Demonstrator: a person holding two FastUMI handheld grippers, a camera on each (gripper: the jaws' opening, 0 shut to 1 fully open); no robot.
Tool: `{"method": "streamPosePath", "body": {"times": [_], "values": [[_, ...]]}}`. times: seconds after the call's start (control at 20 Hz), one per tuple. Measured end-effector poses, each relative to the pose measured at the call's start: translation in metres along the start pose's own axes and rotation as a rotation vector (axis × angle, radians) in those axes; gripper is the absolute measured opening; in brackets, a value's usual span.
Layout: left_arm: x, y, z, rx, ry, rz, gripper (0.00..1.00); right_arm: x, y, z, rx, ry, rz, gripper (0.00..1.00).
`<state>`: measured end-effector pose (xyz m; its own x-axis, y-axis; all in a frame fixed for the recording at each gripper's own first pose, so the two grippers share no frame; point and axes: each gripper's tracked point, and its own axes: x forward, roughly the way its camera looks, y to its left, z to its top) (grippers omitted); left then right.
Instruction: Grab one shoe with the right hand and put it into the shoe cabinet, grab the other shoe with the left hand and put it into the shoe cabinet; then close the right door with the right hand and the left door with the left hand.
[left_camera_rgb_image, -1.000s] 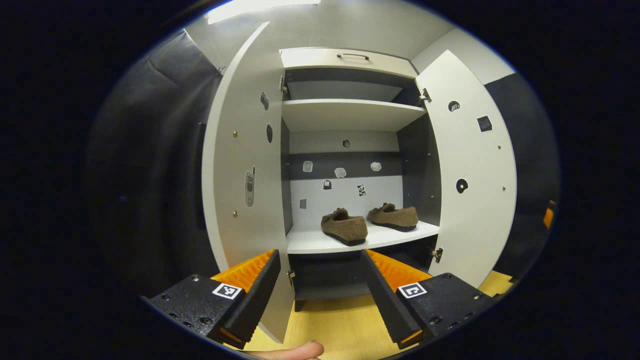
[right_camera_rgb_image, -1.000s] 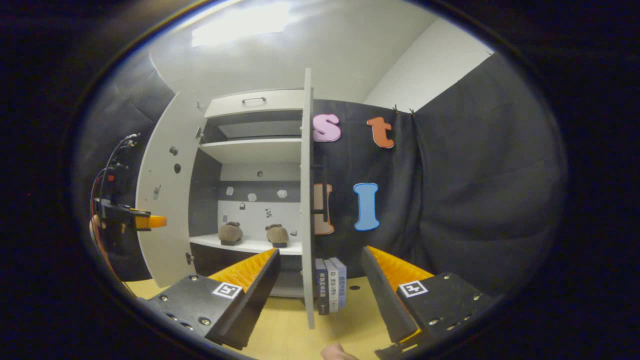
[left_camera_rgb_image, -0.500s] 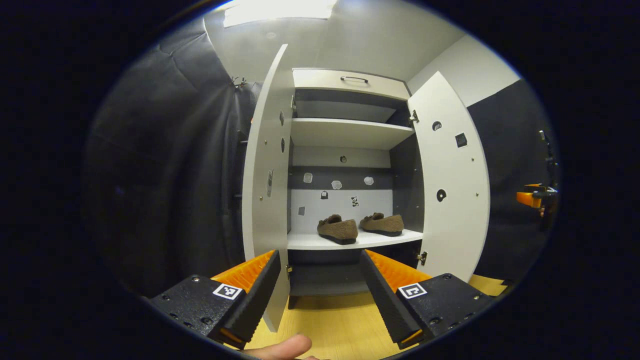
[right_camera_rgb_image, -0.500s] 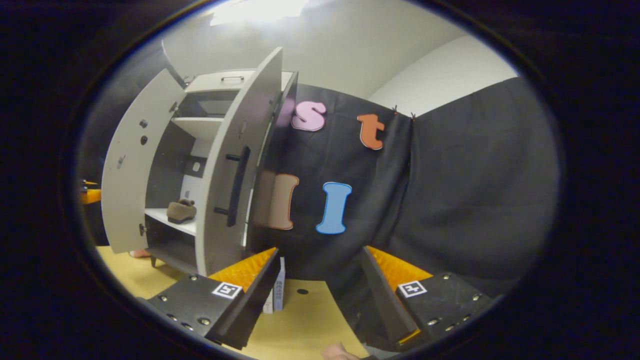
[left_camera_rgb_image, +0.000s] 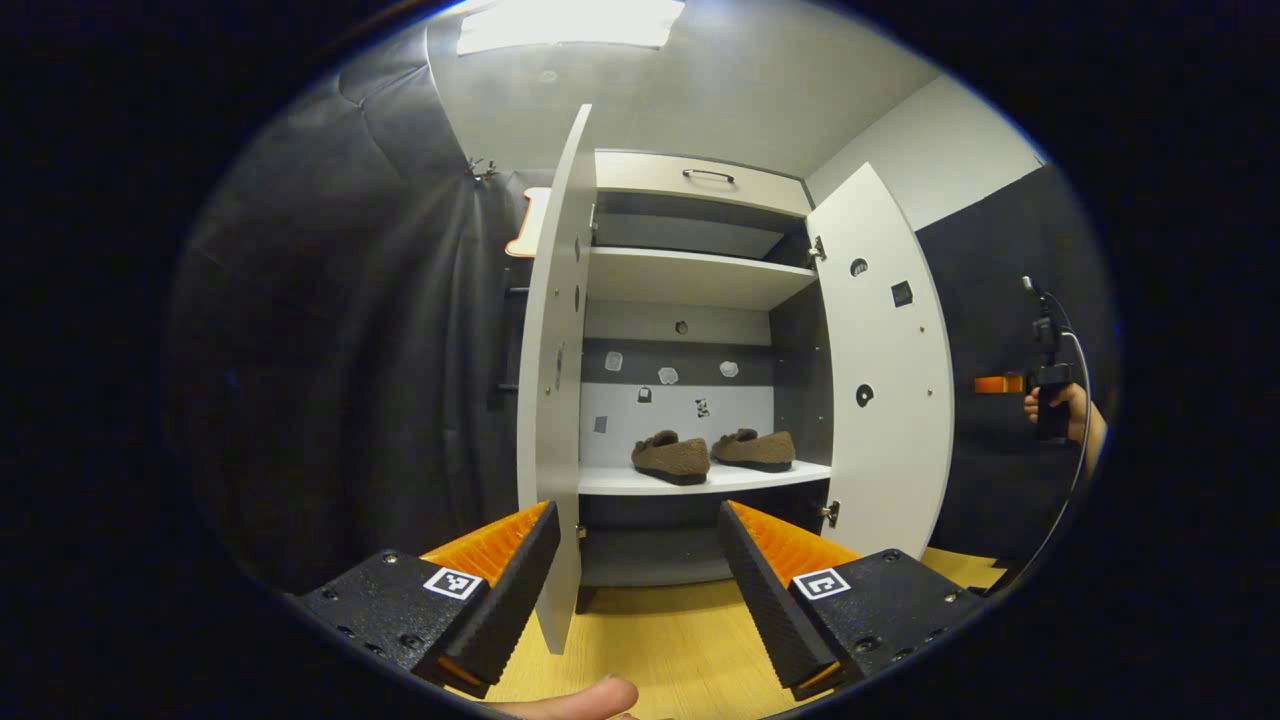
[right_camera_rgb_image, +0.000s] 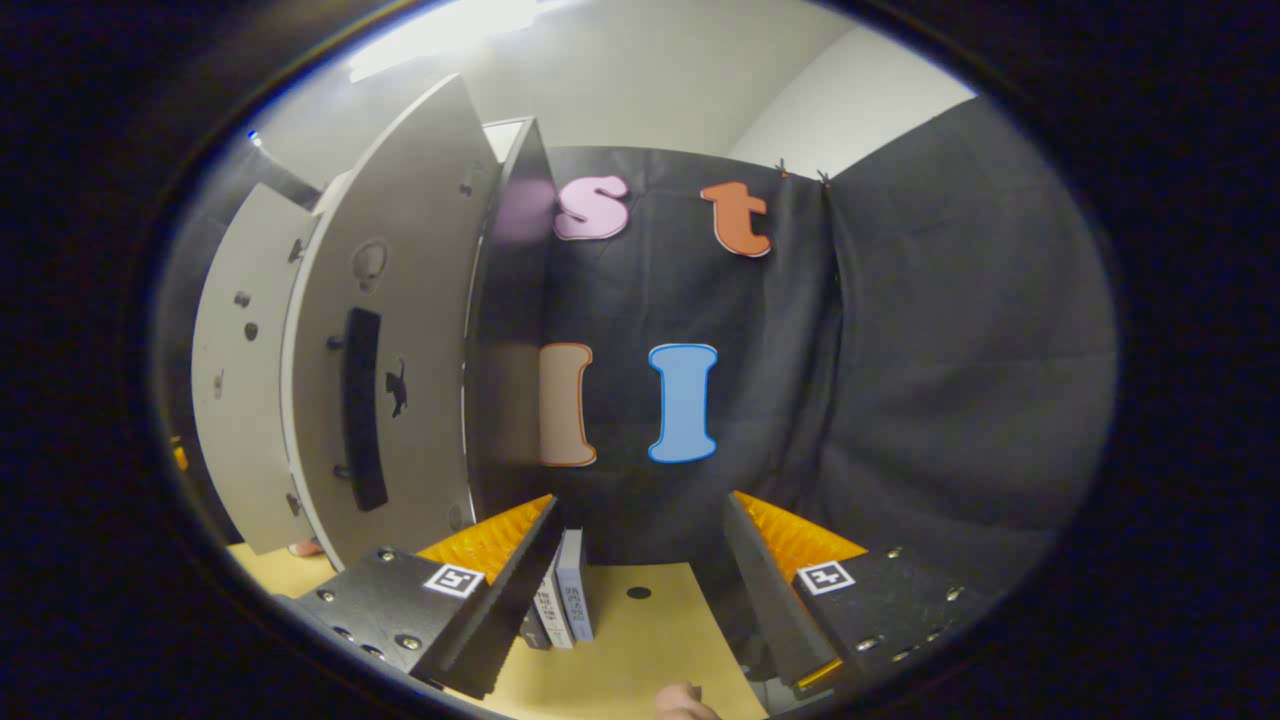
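Two brown fuzzy shoes (left_camera_rgb_image: 670, 458) (left_camera_rgb_image: 757, 449) sit side by side on the lower white shelf (left_camera_rgb_image: 640, 481) of the shoe cabinet (left_camera_rgb_image: 700, 200). Both doors stand open: the left door (left_camera_rgb_image: 553, 380) is nearly edge-on, the right door (left_camera_rgb_image: 885, 380) shows its inner face. My left gripper (left_camera_rgb_image: 635, 580) is open and empty, well back from the cabinet. In the right gripper view the right door's outer face (right_camera_rgb_image: 400, 330) with its black handle (right_camera_rgb_image: 362, 405) is close at the left. My right gripper (right_camera_rgb_image: 640, 590) is open and empty beside it; it also shows far right (left_camera_rgb_image: 992, 384), held by a hand (left_camera_rgb_image: 1065, 410).
A few books (right_camera_rgb_image: 562, 600) stand on the wooden floor (left_camera_rgb_image: 670, 650) by the cabinet's right side. Black cloth walls (right_camera_rgb_image: 900, 350) close in on both sides. The left door (right_camera_rgb_image: 235, 380) shows beyond the right one. A drawer with a handle (left_camera_rgb_image: 708, 175) tops the cabinet.
My left gripper has drawn back from the cabinet, so the shoes look smaller. My right gripper has swung round to the outer side of the right door; the shoes have left its view.
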<state>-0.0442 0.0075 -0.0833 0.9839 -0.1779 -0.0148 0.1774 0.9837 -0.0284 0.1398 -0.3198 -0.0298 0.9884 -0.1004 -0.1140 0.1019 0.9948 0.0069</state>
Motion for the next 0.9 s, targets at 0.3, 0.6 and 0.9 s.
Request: {"method": "streamPosePath", "body": {"times": [0.3, 0.6, 0.9], "values": [[-0.006, -0.010, -0.001, 0.007, 0.000, -0.050, 0.94, 0.017, 0.068, 0.012, 0.053, 0.012, 0.147, 0.99], [-0.010, -0.012, -0.010, 0.009, 0.021, -0.076, 0.97, 0.015, 0.121, 0.020, -0.080, -0.025, 0.154, 0.98], [-0.010, 0.000, -0.010, 0.013, 0.026, -0.041, 0.97, 0.008, 0.160, 0.017, -0.076, -0.021, 0.187, 0.89]]}}
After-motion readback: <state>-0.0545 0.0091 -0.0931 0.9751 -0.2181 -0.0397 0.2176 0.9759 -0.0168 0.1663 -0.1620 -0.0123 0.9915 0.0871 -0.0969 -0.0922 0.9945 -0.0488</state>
